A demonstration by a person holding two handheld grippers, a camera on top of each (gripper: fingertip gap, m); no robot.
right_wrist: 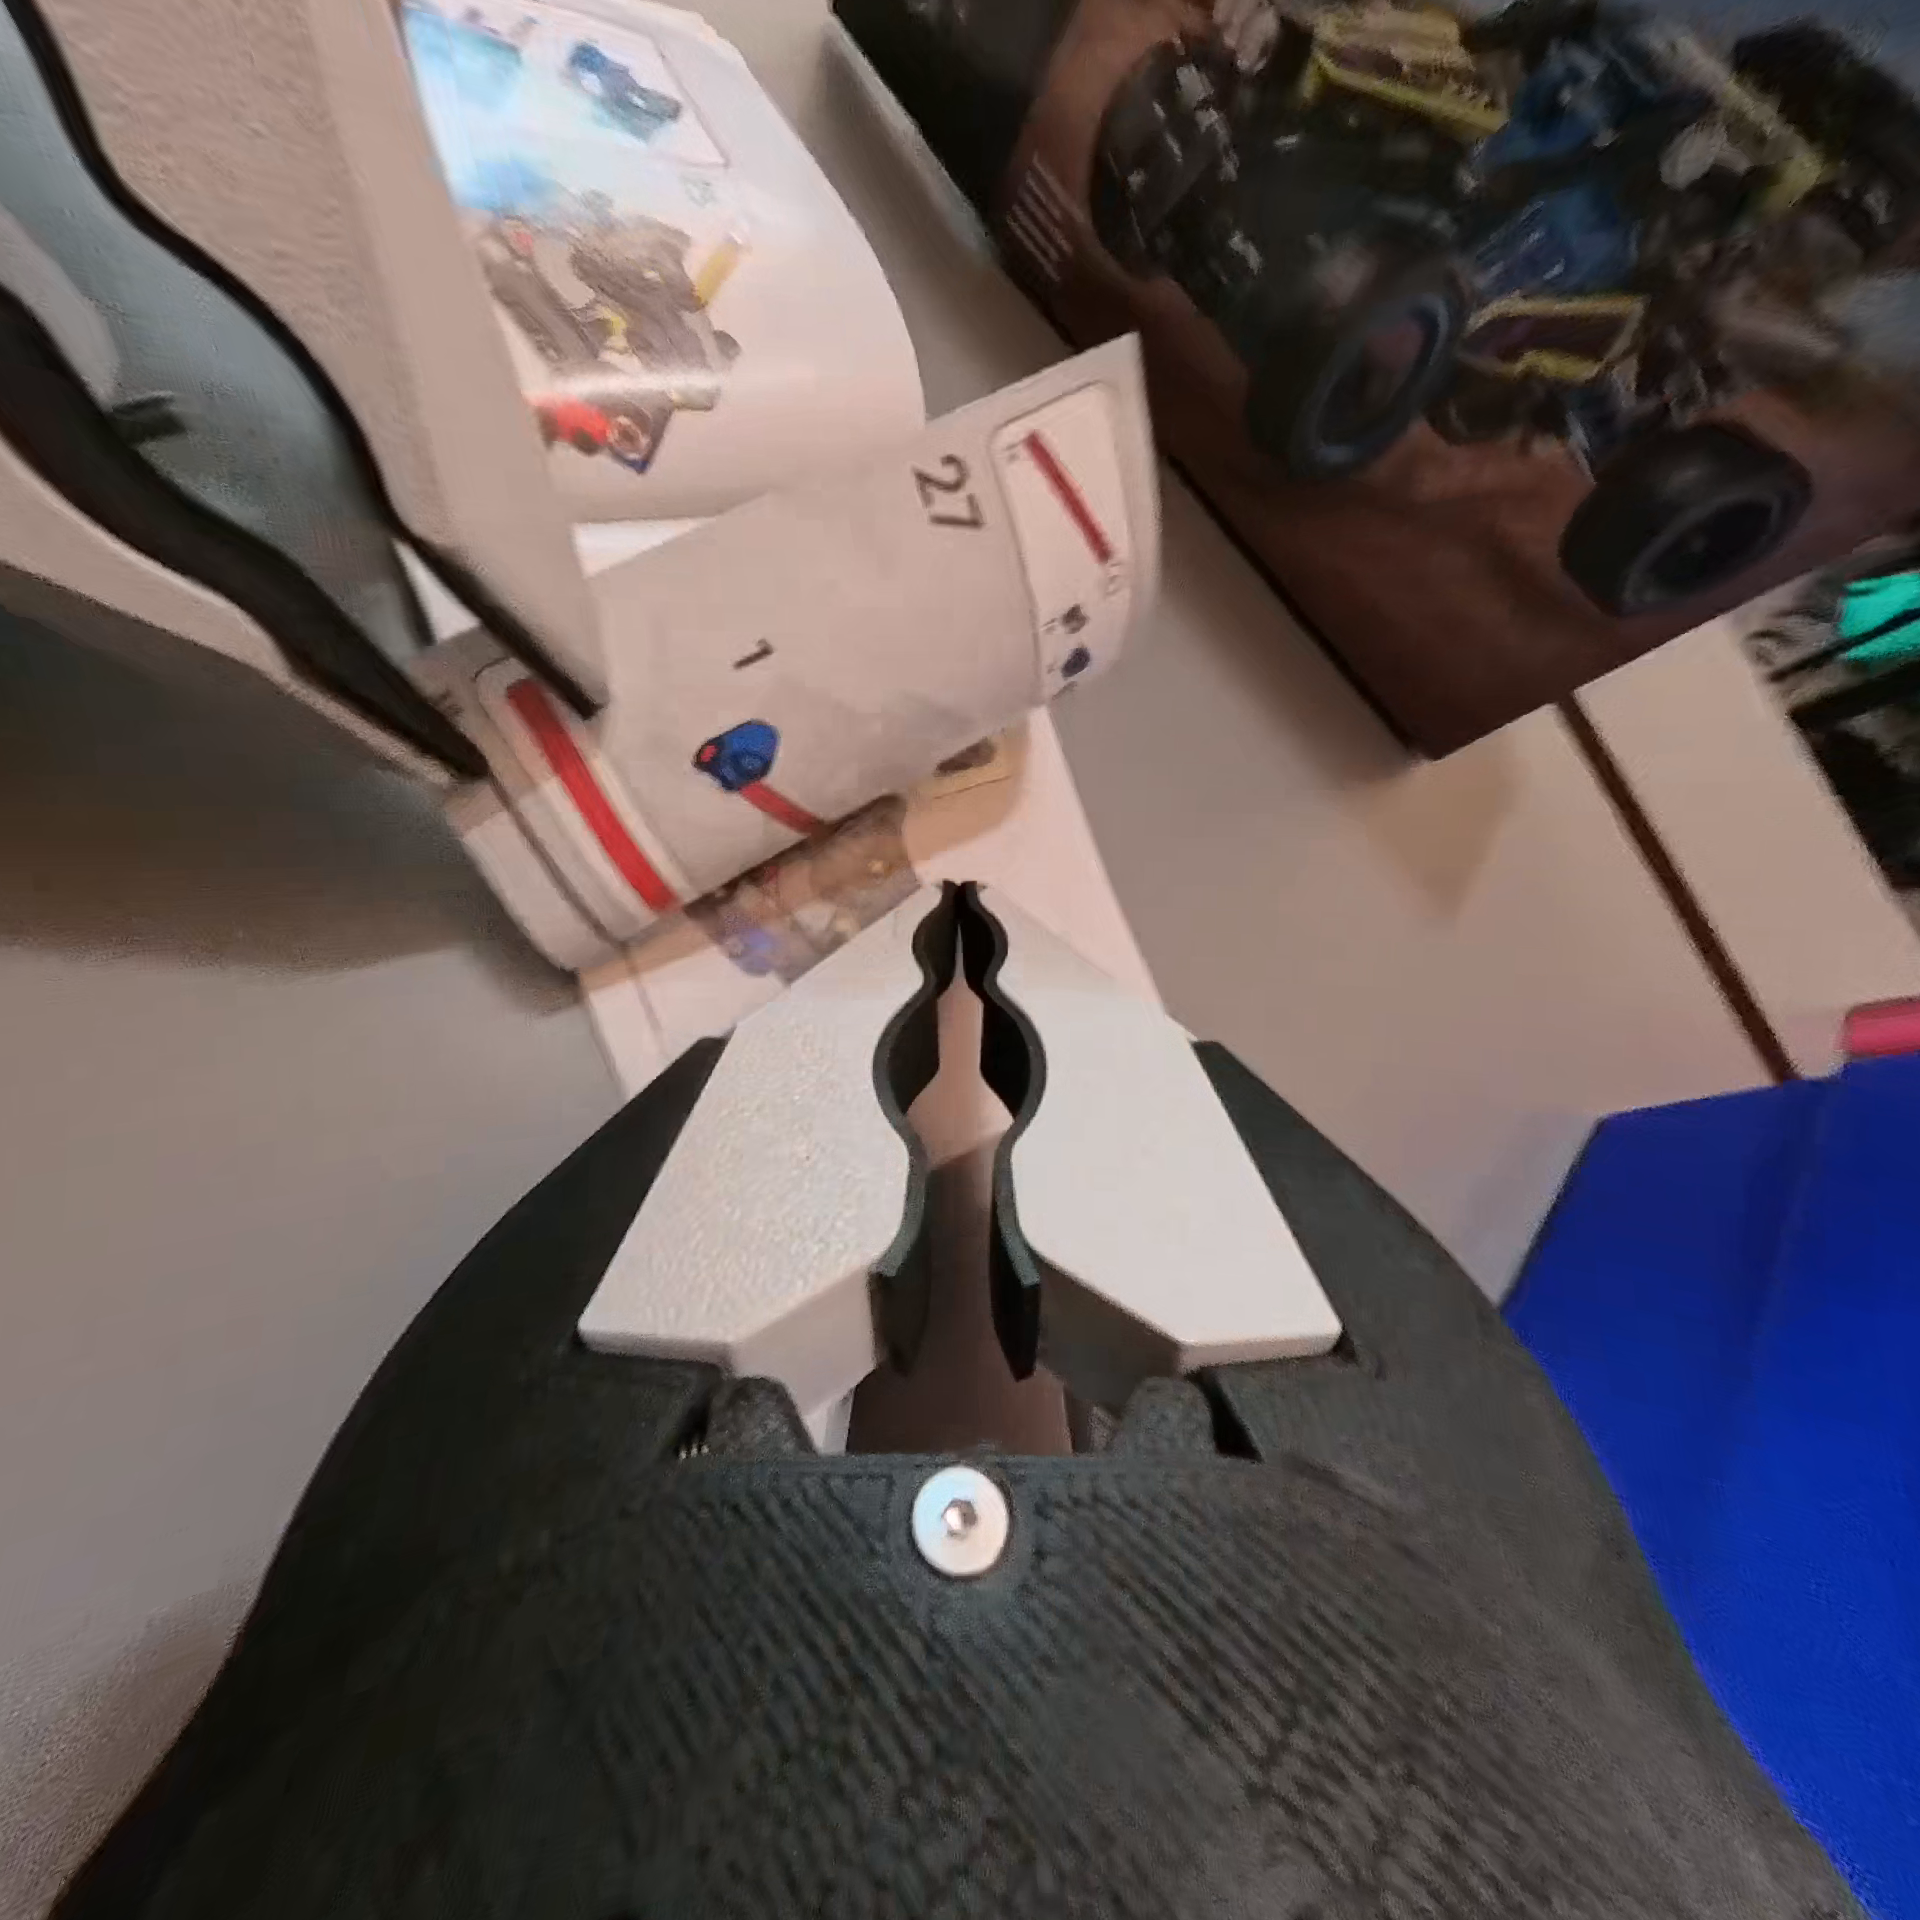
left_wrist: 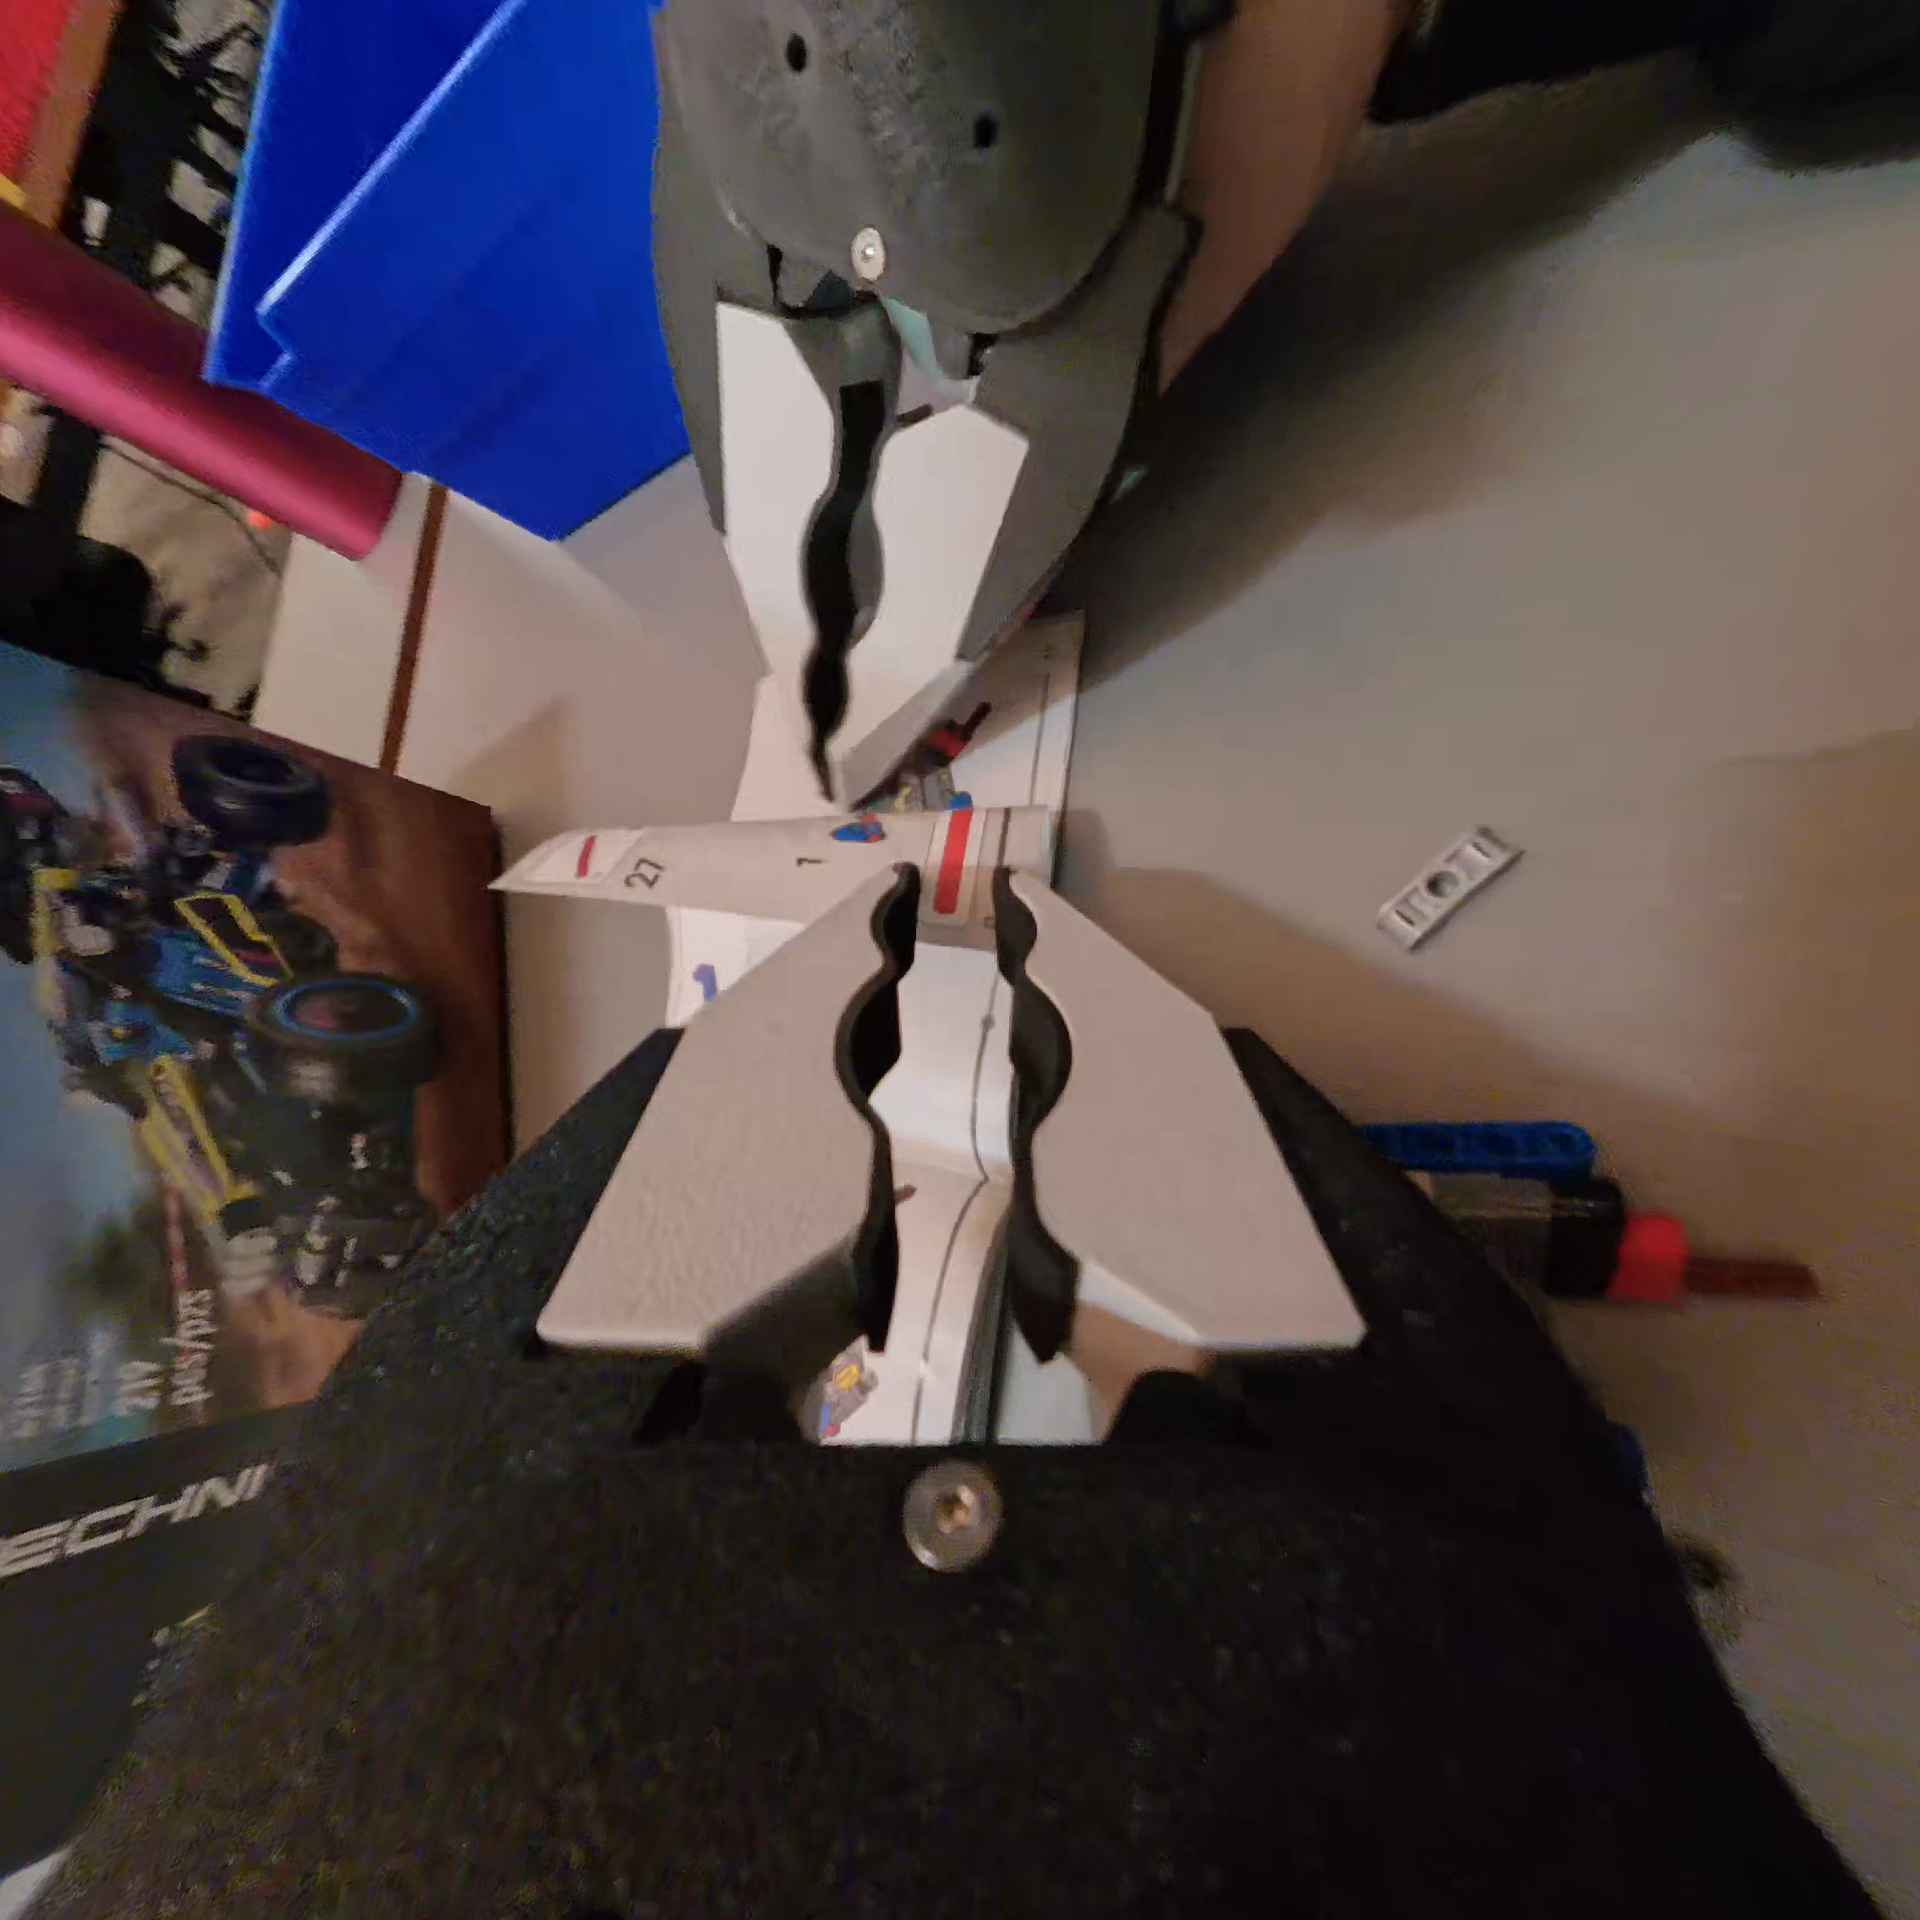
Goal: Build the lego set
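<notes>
I read the build as early: the only assembled piece I can see is a small sub-assembly (left_wrist: 1538,1205) of blue beam, black block, red connector and dark red axle, lying on the grey table (left_wrist: 1558,520) just right of my left gripper (left_wrist: 951,883). One loose light grey plate (left_wrist: 1446,885) lies apart from it, farther up the table. So I count one partial assembly and one stray part; the rest of the model is not yet built.

The instruction booklet (right_wrist: 831,644) lies open between both tools, one page (left_wrist: 769,857) curling up off the spread. My left gripper stands partly open at that curled page, fingers on either side of its edge; I cannot tell if they touch it. My right gripper (right_wrist: 961,894) is closed to its tips just at the booklet, and I can't tell whether paper is caught.

Beyond sit one set box (left_wrist: 239,1039), blue bins (left_wrist: 468,260) and a magenta tube (left_wrist: 187,416).
</notes>
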